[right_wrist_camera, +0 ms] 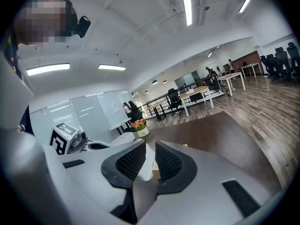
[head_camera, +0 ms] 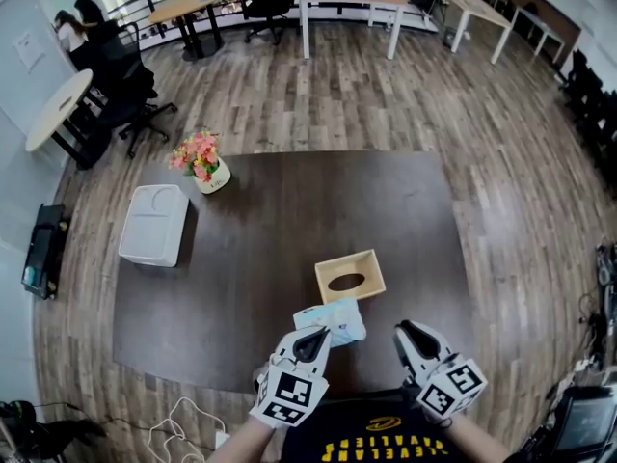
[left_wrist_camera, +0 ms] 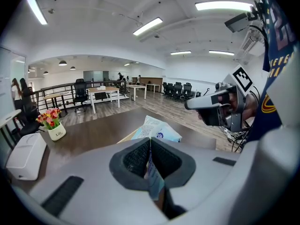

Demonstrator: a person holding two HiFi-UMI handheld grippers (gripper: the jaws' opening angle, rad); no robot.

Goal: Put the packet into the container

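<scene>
Pale-blue packet (head_camera: 331,320): one; wooden container (head_camera: 367,267): one.

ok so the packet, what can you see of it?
The packet is a soft, crinkly pouch, pale blue and white, with small print and a dark blue round mark. The left gripper is shut on its near edge, and a strip of it sticks out behind the pads. It is over the dark table, just on the near side of the wooden container, not inside; whether they touch is unclear. The right gripper is clear of it.
</scene>
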